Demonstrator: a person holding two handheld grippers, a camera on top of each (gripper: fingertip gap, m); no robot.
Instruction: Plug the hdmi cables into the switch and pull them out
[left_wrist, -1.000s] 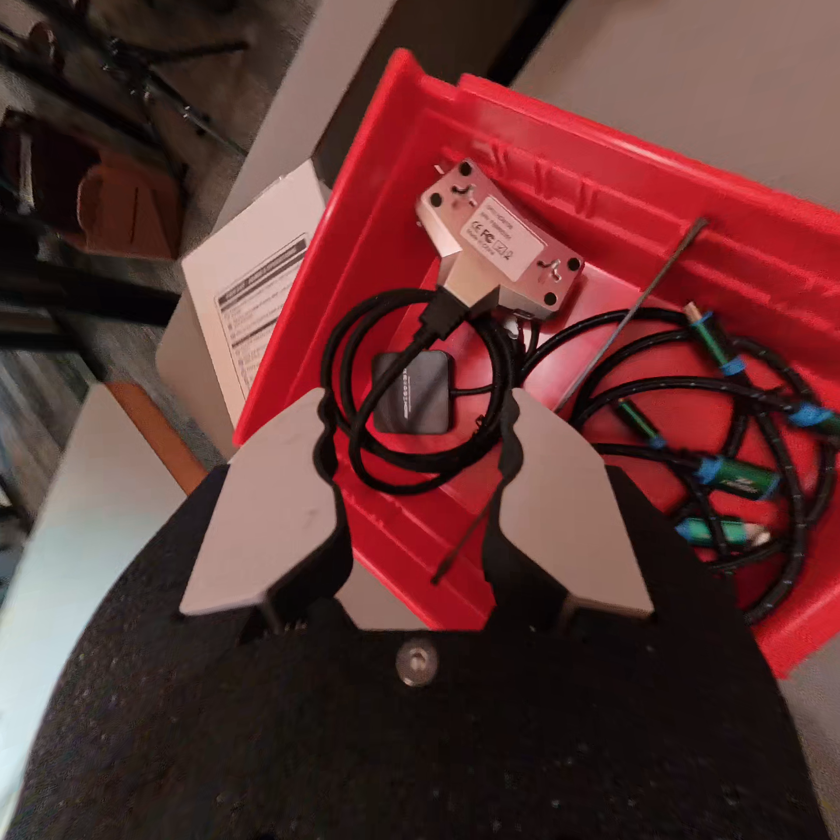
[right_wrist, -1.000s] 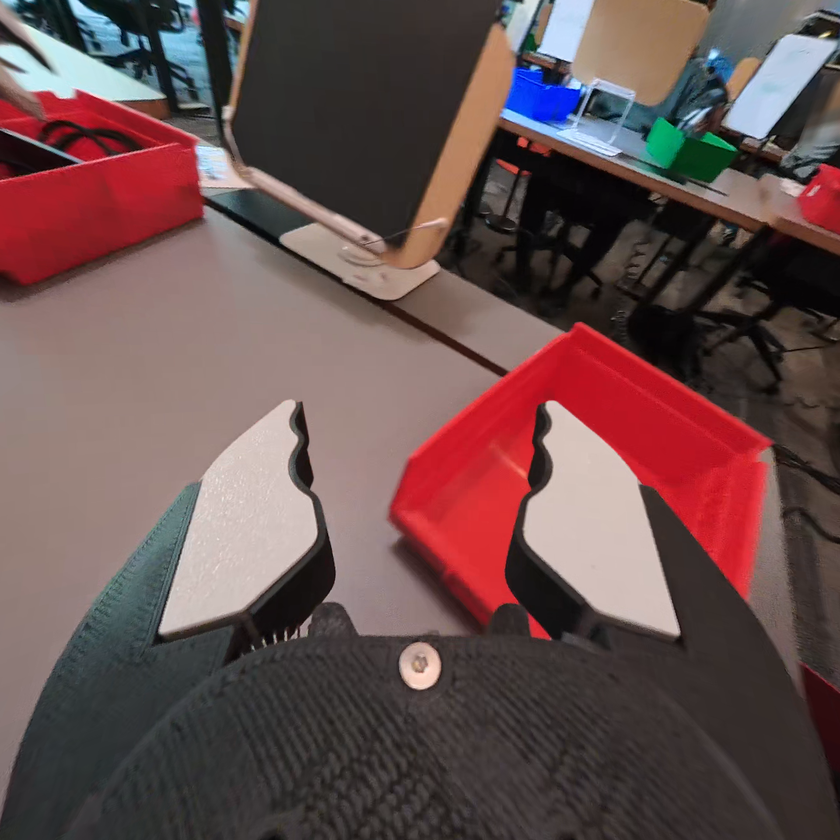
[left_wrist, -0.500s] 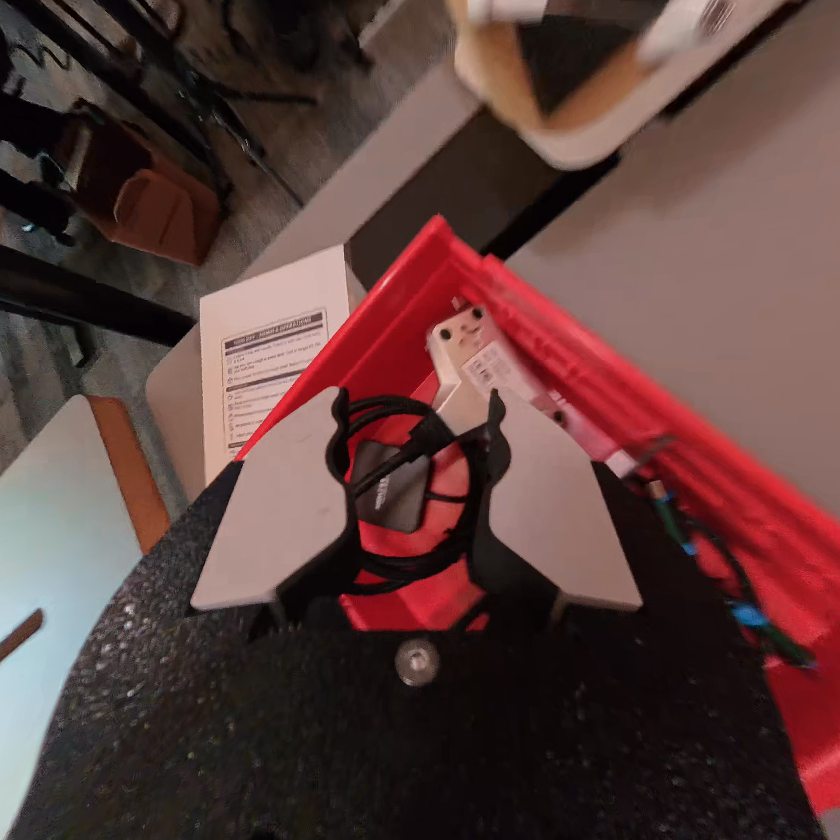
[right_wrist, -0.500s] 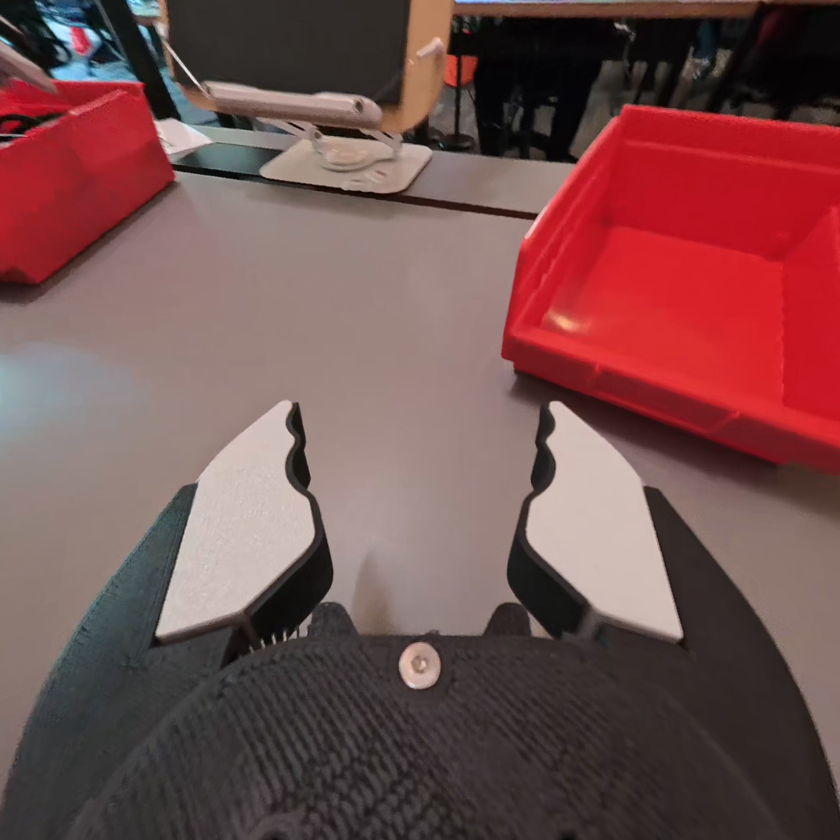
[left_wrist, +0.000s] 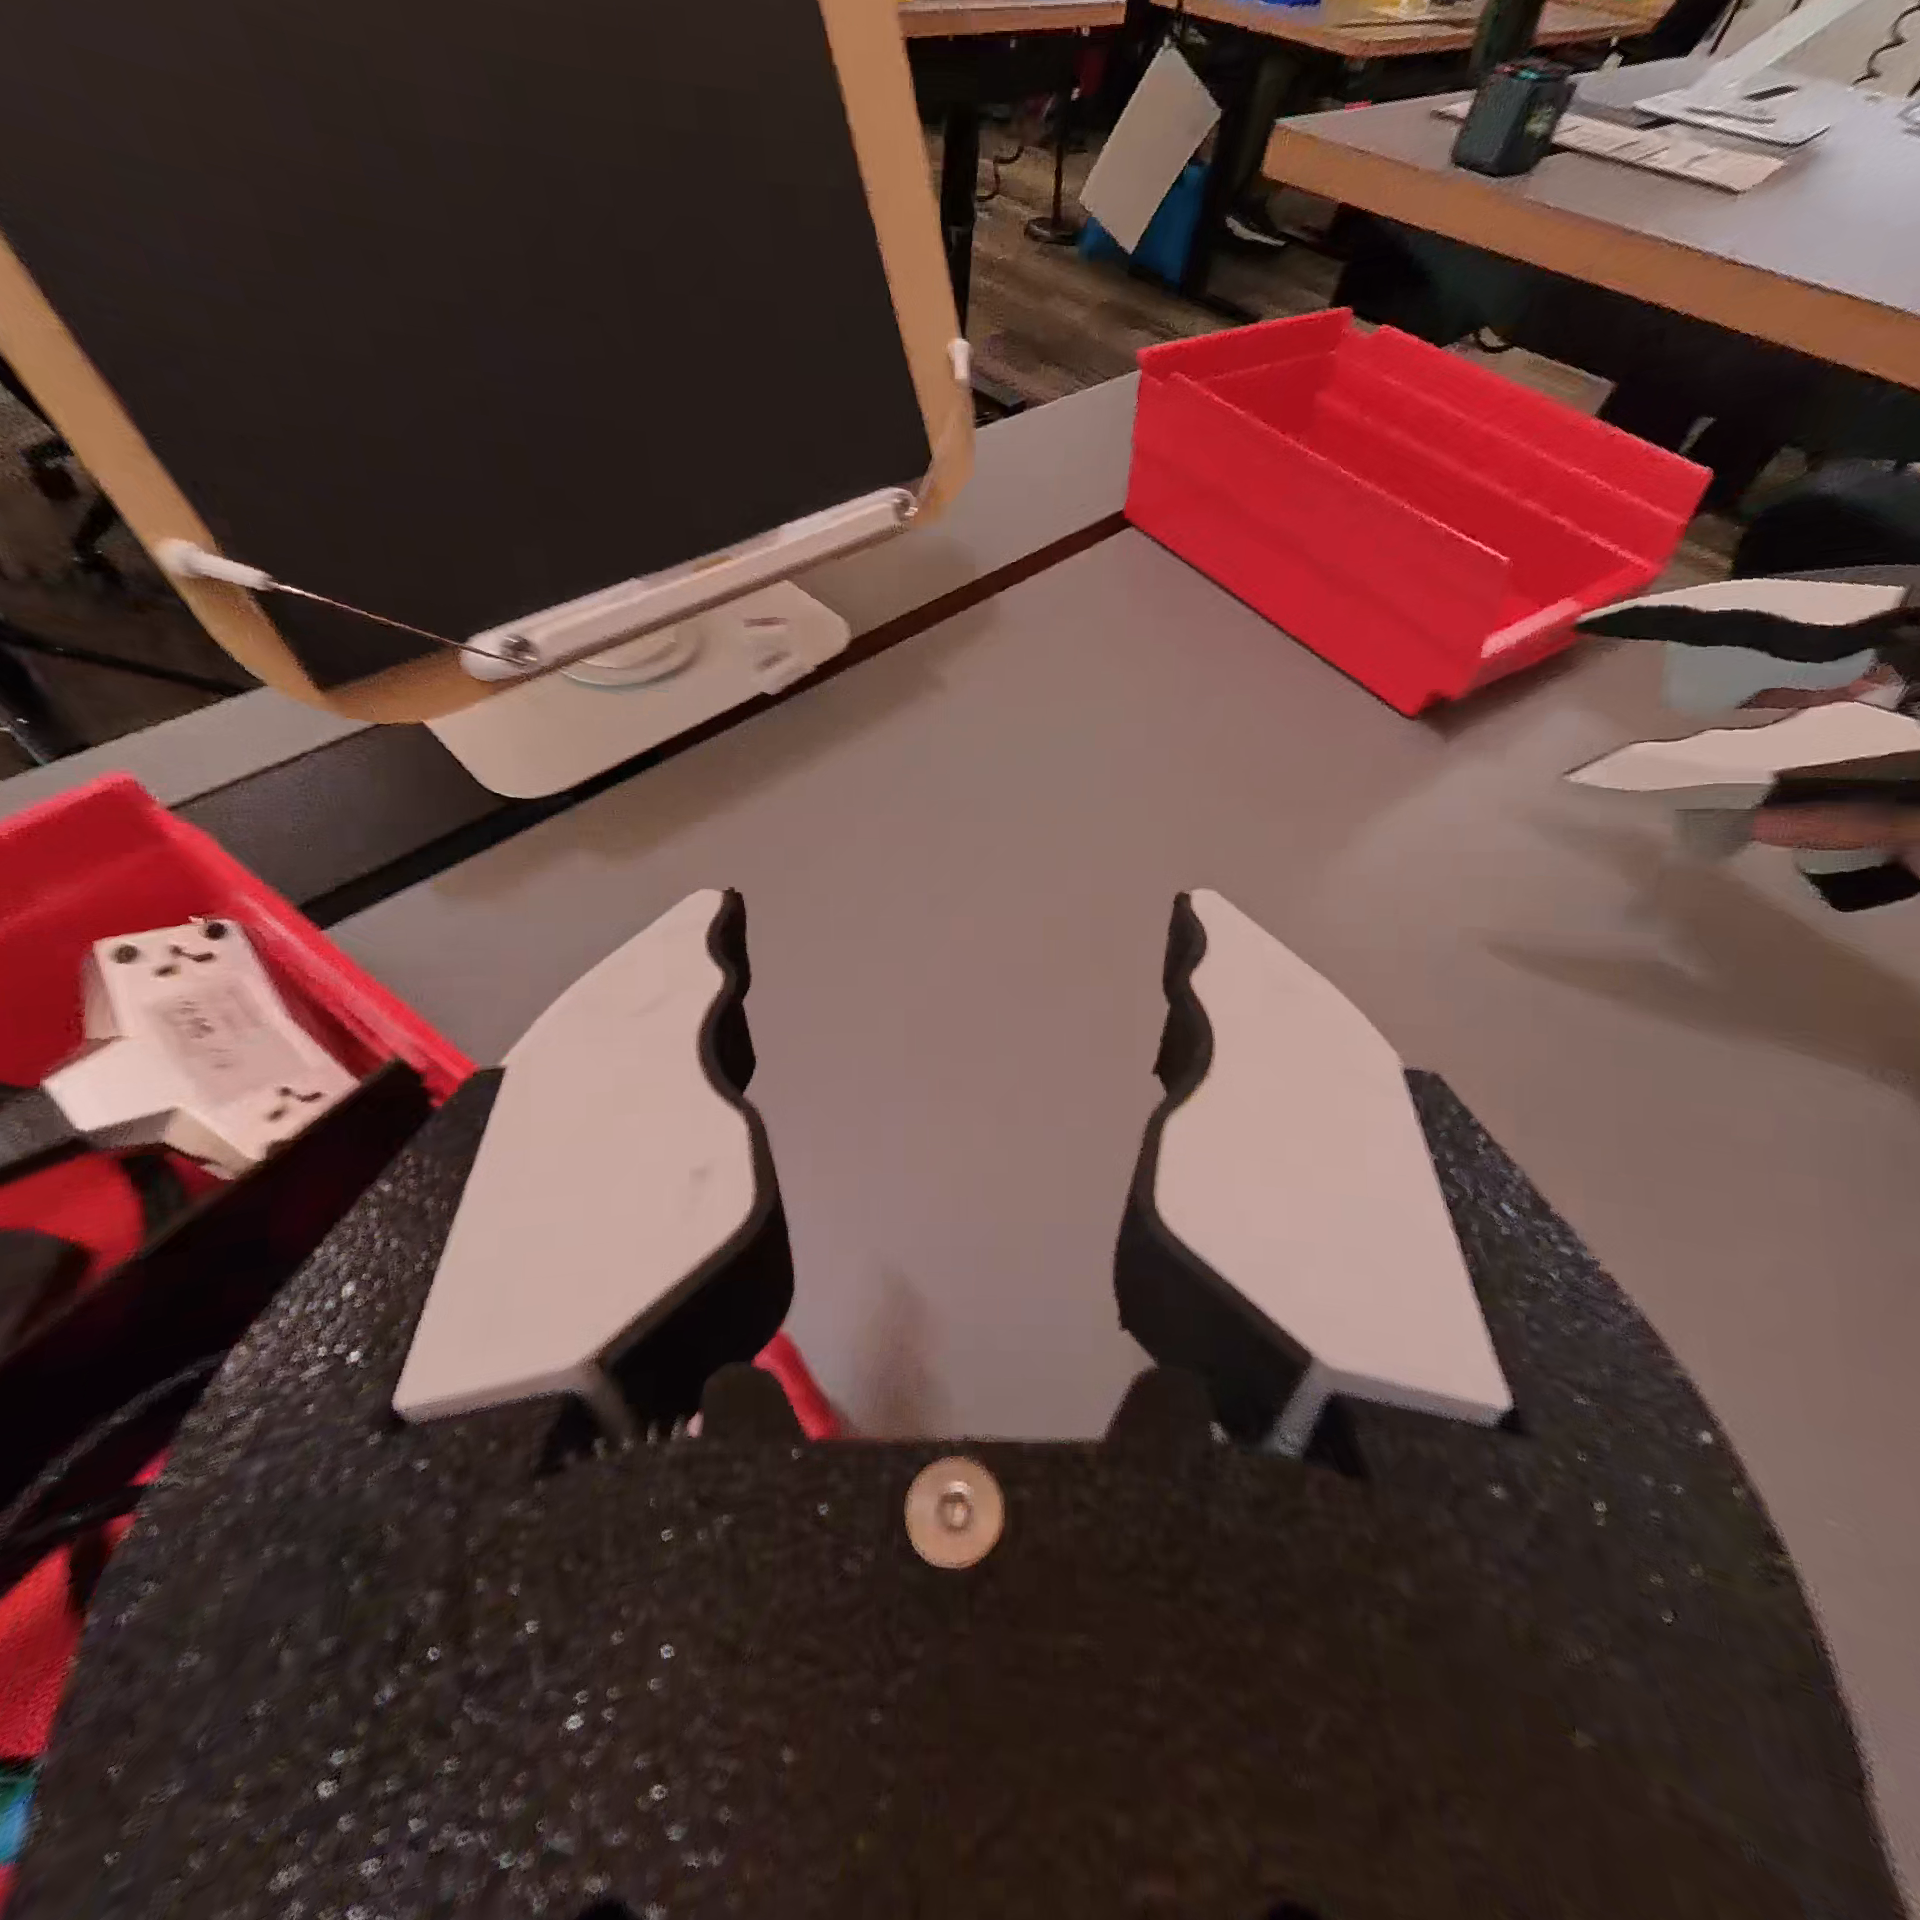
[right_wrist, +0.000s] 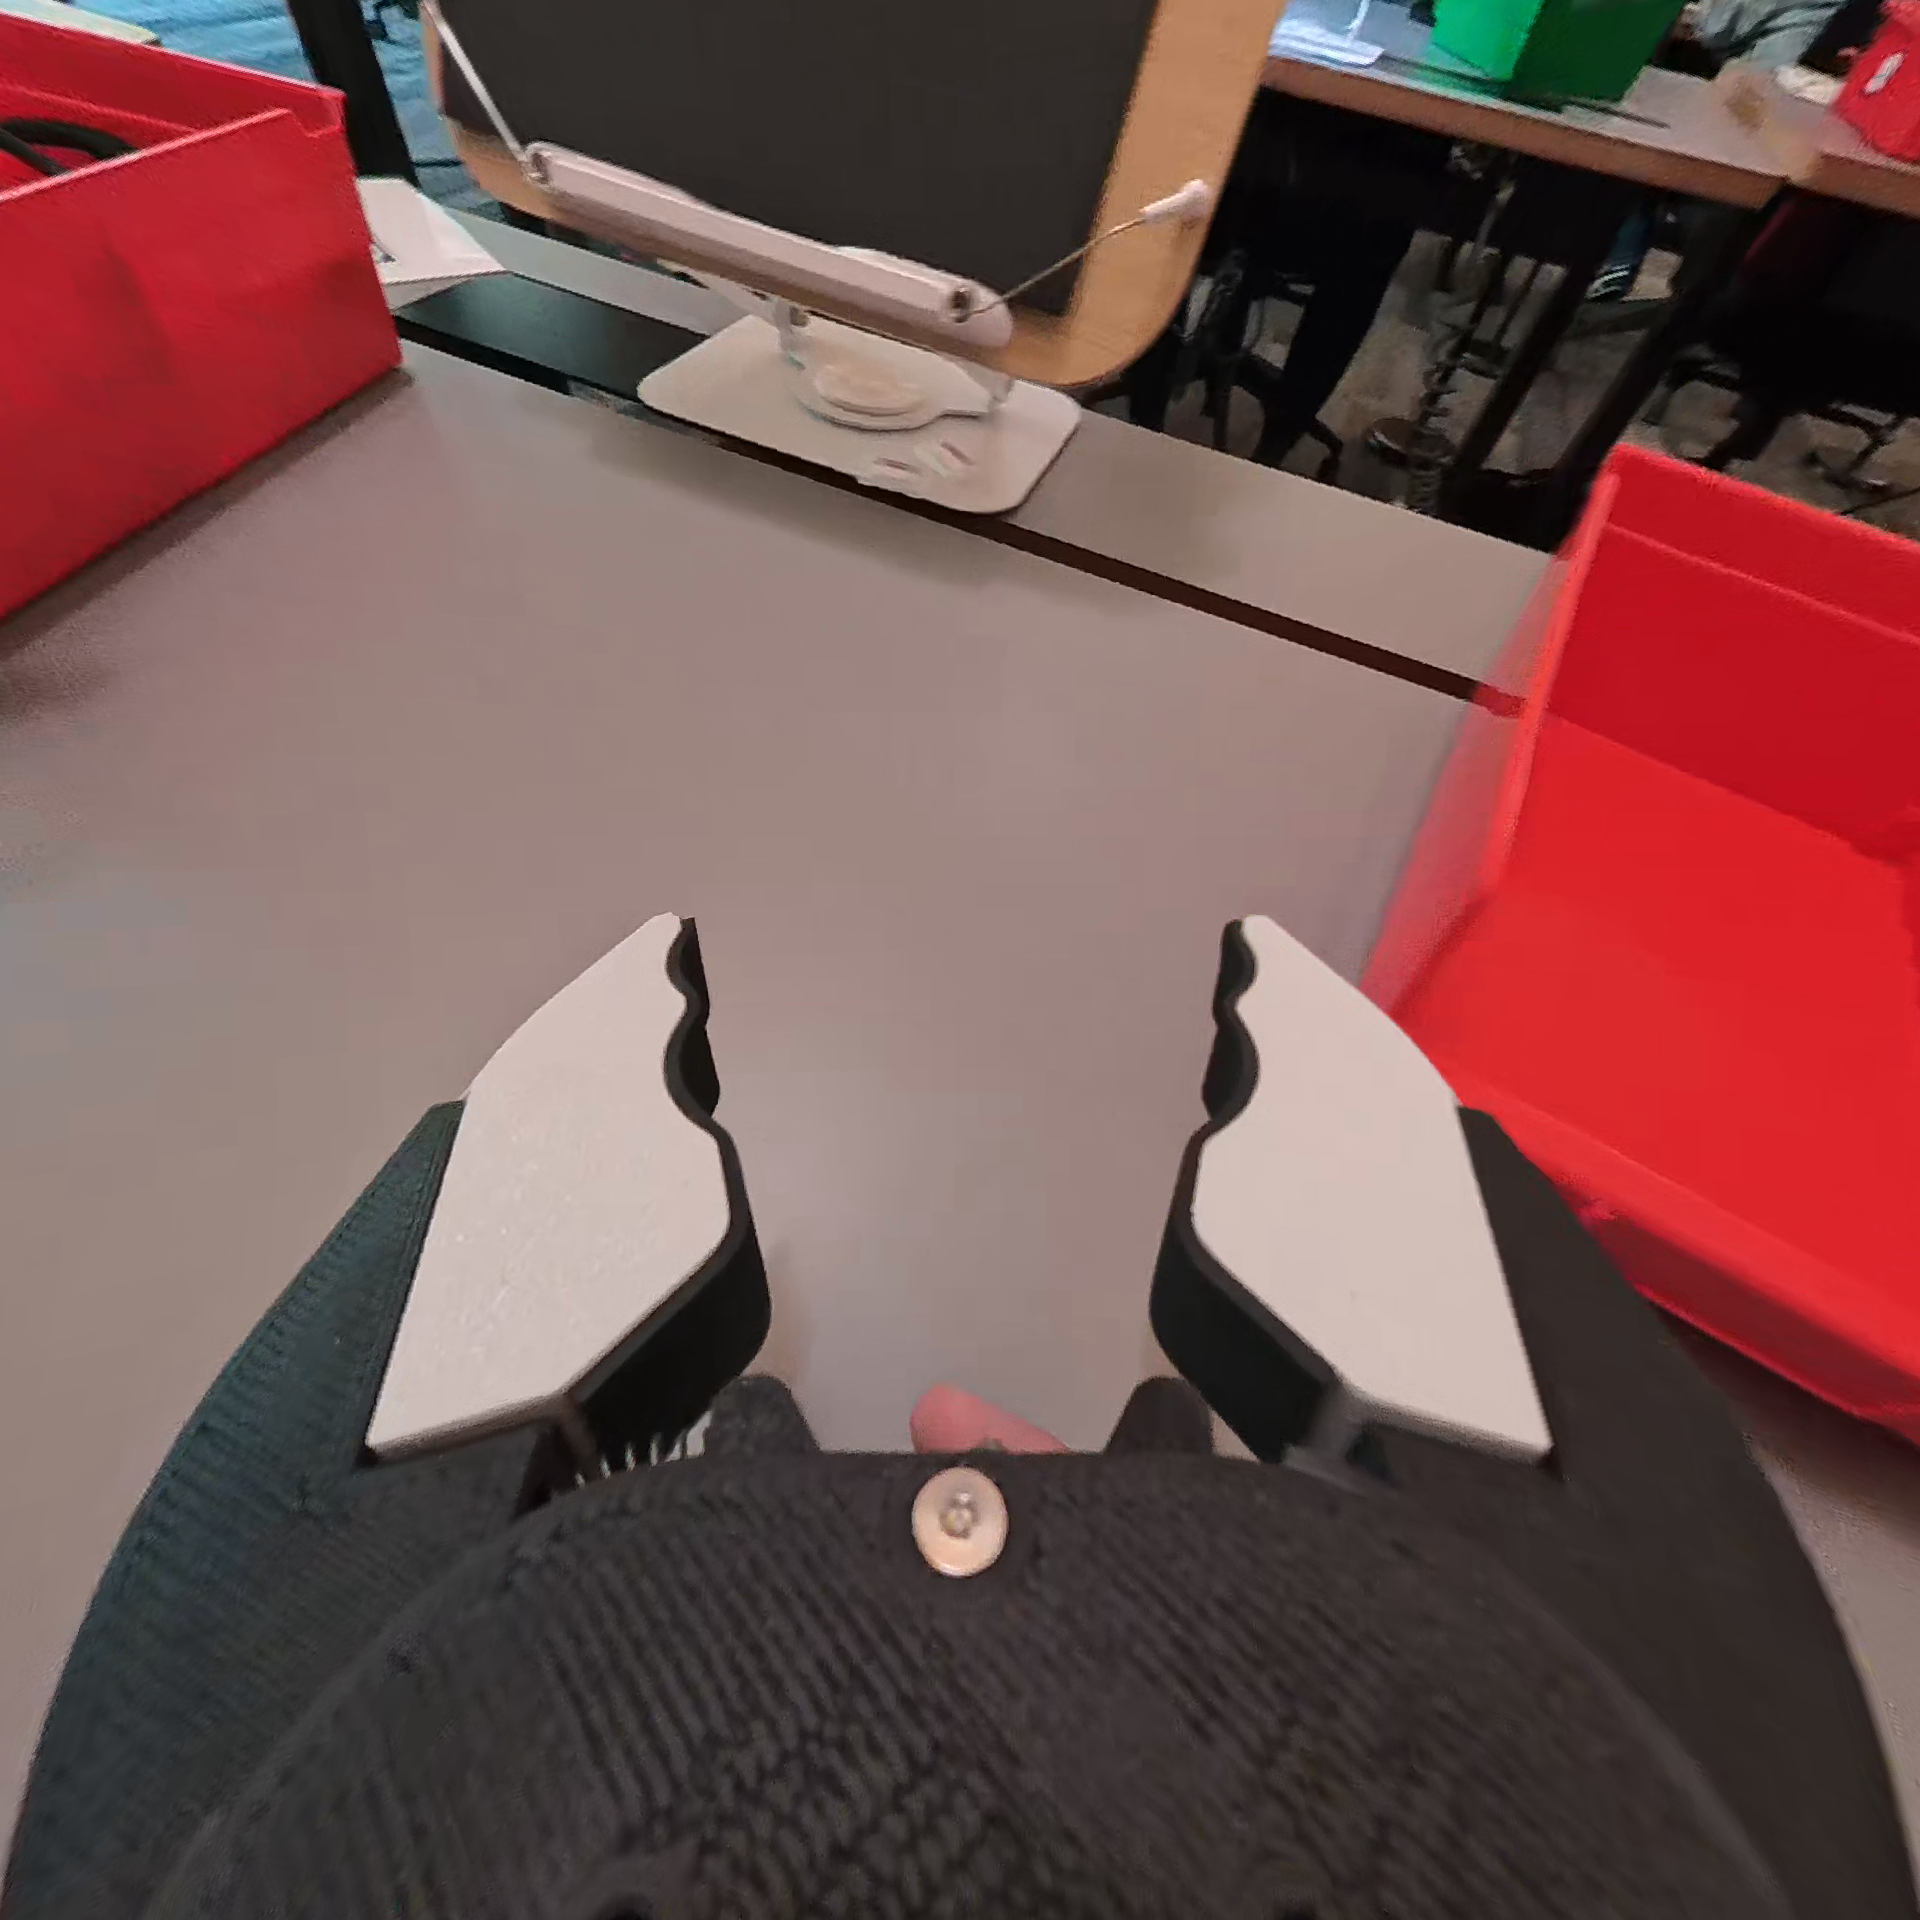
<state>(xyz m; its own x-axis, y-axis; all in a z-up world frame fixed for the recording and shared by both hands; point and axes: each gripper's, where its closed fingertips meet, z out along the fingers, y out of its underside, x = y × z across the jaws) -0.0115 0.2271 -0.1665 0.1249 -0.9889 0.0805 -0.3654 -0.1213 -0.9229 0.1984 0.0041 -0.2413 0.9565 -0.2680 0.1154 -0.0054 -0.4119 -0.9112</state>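
The silver HDMI switch (left_wrist: 197, 1049) lies underside up in a red bin (left_wrist: 94, 883) at the far left of the left wrist view; black cables (left_wrist: 62, 1299) lie below it, mostly hidden by my gripper body. That bin also shows in the right wrist view (right_wrist: 177, 281) at the upper left, with a black cable (right_wrist: 42, 145) just visible inside. My left gripper (left_wrist: 956, 914) is open and empty over bare grey table. My right gripper (right_wrist: 956, 935) is open and empty over the table; it also shows in the left wrist view (left_wrist: 1579, 696) at the right edge.
An empty red bin (left_wrist: 1382, 499) stands at the table's back right, close to my right gripper (right_wrist: 1704, 935). A dark screen on a white stand (left_wrist: 644, 675) stands at the back edge (right_wrist: 862, 416). A white paper (right_wrist: 416, 239) lies beside the left bin. Other tables stand beyond.
My left gripper has swung up and right, from looking down into the cable bin to facing the open table. My right gripper has turned left, so the empty bin has shifted to its right.
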